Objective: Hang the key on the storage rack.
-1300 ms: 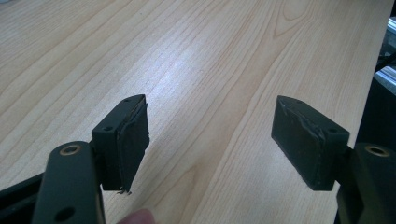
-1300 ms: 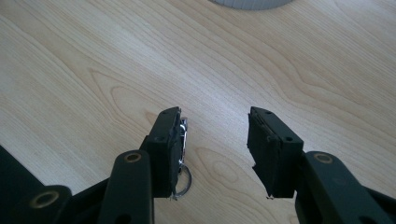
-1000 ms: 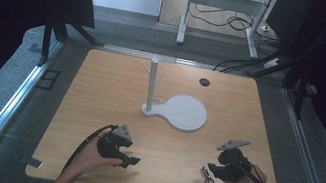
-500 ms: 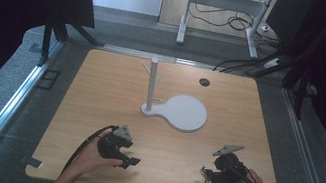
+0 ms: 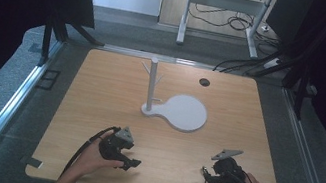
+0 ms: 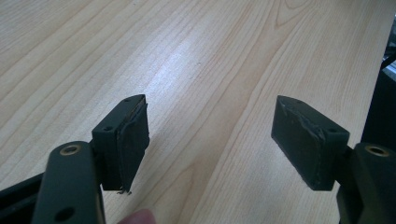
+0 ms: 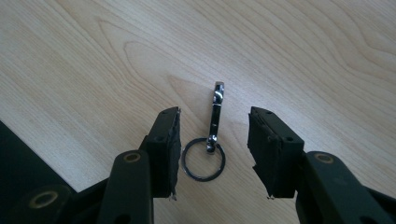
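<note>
Right gripper, jaws apart, straddles the key ring lying on the table; left gripper gapes over bare wood

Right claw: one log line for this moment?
right claw: open, straddling keyring | keyring: flat on table, ungrasped | left claw: open, empty

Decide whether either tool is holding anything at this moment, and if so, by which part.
Nothing is held. The right tool is open, its jaws either side of the keyring lying on the table; the left tool is open over bare wood.
</note>
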